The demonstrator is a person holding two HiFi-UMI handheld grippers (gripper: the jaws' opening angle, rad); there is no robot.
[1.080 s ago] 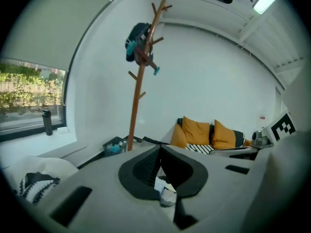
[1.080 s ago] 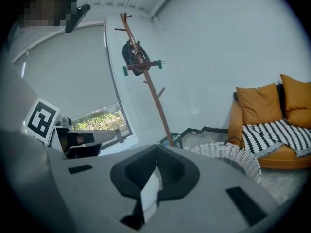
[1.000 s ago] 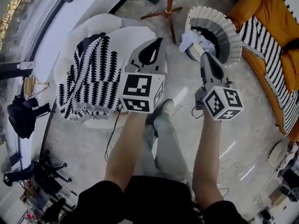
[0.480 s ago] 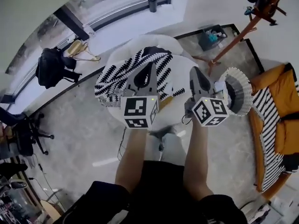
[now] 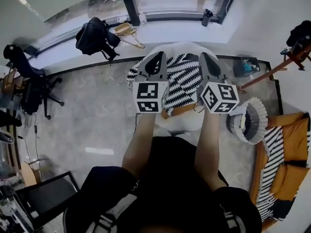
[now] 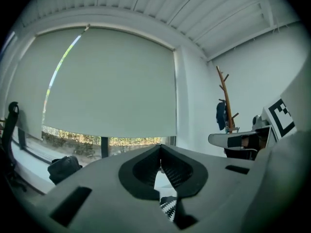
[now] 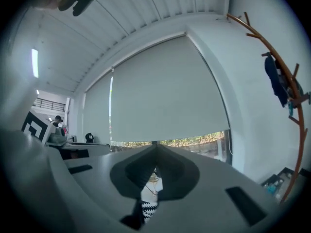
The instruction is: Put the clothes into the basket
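A black-and-white patterned cloth (image 5: pixel 182 84) lies spread over a round white seat (image 5: pixel 187 123) in front of me. Both grippers are held out level above it, side by side. My left gripper (image 5: pixel 156 56) is shut with nothing in it; its closed tips (image 6: pixel 160 148) show only a strip of the cloth (image 6: pixel 168 208) below. My right gripper (image 5: pixel 204 56) is also shut and empty (image 7: pixel 156 146). The white woven basket (image 5: pixel 256 116) stands on the floor to the right of my right gripper. Its inside looks dark, and I cannot make out what is in it.
An orange sofa with a striped throw (image 5: pixel 284 154) runs along the lower right. A wooden coat rack (image 5: pixel 291 57) stands at the right. On the window ledge are a black backpack (image 5: pixel 95 35), hangers (image 5: pixel 127 30) and a dark bottle (image 5: pixel 207 17). An office chair (image 5: pixel 29 86) stands at the left.
Both shut grippers rose from near the basket and swung over the patterned cloth, now pointing level at the window. The basket has shifted from the top right to the right side.
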